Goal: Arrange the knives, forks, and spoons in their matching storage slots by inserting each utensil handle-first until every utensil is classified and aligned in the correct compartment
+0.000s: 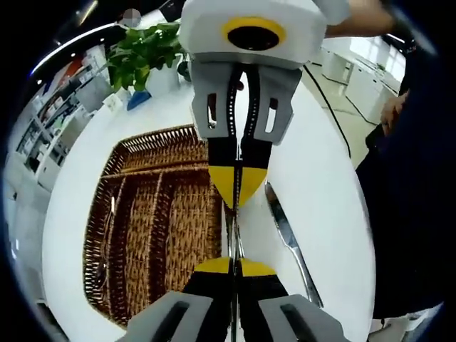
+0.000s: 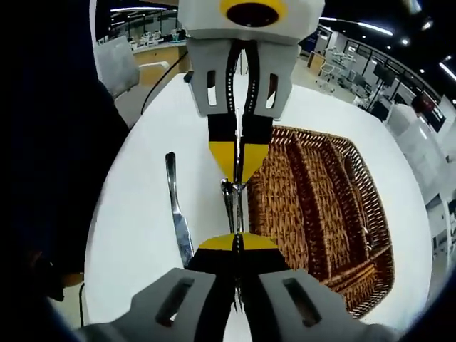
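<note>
**A:** Looking at both views, what've you got rn?

**B:** Your left gripper (image 1: 233, 265) and right gripper (image 2: 237, 242) are both clamped on one slim silver utensil (image 1: 233, 231), end to end, tips facing. It's just beside the brown wicker divided tray (image 1: 153, 214) on the round white table (image 1: 313, 164). A silver table knife (image 1: 288, 239) lies flat on the table nearby.

**A:** Which utensil tho?

**B:** Can't tell tbh.

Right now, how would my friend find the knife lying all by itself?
Start at the big wicker basket on the white table. The knife lies flat on bare tabletop beside it, untouched, unlike the utensil pinched between both grippers.
</note>
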A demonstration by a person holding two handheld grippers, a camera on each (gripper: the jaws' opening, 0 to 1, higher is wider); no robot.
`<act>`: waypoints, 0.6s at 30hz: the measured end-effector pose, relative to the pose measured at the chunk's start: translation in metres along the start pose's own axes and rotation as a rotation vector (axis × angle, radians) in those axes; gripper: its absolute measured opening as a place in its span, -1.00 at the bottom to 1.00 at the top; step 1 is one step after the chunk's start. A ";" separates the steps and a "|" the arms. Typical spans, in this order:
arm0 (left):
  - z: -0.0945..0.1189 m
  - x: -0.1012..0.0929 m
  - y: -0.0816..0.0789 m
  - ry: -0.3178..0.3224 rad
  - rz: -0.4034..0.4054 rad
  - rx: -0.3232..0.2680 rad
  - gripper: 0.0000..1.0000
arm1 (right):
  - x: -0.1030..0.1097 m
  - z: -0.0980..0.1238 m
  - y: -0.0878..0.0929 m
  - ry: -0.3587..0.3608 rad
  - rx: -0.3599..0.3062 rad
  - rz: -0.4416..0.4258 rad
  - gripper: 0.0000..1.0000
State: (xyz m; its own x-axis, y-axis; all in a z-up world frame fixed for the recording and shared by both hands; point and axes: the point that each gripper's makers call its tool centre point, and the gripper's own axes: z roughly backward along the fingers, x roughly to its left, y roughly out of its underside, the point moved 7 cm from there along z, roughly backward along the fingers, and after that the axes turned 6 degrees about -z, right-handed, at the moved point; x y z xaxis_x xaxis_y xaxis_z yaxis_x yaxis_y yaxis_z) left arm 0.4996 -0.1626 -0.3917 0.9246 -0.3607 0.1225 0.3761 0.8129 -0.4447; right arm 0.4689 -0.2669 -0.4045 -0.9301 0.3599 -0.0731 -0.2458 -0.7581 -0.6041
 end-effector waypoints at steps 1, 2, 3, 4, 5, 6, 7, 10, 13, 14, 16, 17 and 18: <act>0.001 0.004 0.000 -0.002 -0.004 0.002 -1.00 | -0.003 0.000 -0.001 0.004 -0.002 -0.002 -1.00; 0.001 0.008 0.000 -0.004 -0.010 0.003 -1.00 | -0.008 0.000 -0.001 0.007 -0.002 -0.002 -1.00; 0.001 0.010 0.000 -0.004 -0.010 0.004 -1.00 | -0.009 0.000 -0.001 0.008 -0.002 -0.003 -1.00; 0.000 0.015 0.001 -0.010 -0.016 0.008 -1.00 | -0.015 -0.001 -0.002 0.014 0.001 0.001 -1.00; -0.002 0.021 0.003 -0.009 -0.014 0.011 -1.00 | -0.020 -0.003 -0.002 0.016 0.006 0.000 -1.00; -0.003 0.023 0.003 -0.007 -0.011 0.013 -1.00 | -0.023 -0.005 -0.001 0.016 0.010 -0.001 -1.00; -0.008 0.028 0.006 0.003 0.005 0.022 -1.00 | -0.026 -0.009 0.001 0.013 0.021 -0.005 -1.00; -0.019 0.034 0.012 0.037 0.022 0.047 -1.00 | -0.032 -0.021 0.006 -0.004 0.057 -0.008 -1.00; -0.026 0.037 0.016 0.086 0.078 0.049 -1.00 | -0.036 -0.028 0.010 -0.027 0.086 -0.007 -1.00; -0.029 0.039 0.017 0.092 0.072 0.051 -1.00 | -0.036 -0.030 0.014 -0.059 0.113 -0.034 -1.00; -0.033 0.045 0.018 0.129 0.109 0.050 -1.00 | -0.043 -0.031 0.015 -0.058 0.124 -0.022 -1.00; -0.035 0.046 0.019 0.148 0.126 0.053 -1.00 | -0.044 -0.031 0.016 -0.067 0.131 -0.031 -1.00; -0.039 0.048 0.020 0.176 0.138 0.062 -1.00 | -0.045 -0.034 0.017 -0.078 0.142 -0.038 -1.00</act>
State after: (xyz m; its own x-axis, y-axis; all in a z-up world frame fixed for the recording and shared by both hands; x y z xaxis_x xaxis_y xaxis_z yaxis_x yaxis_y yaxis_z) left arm 0.5491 -0.1816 -0.4287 0.9449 -0.3135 -0.0945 0.2544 0.8846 -0.3907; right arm 0.5160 -0.2780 -0.4384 -0.9363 0.3510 0.0128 -0.3126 -0.8160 -0.4863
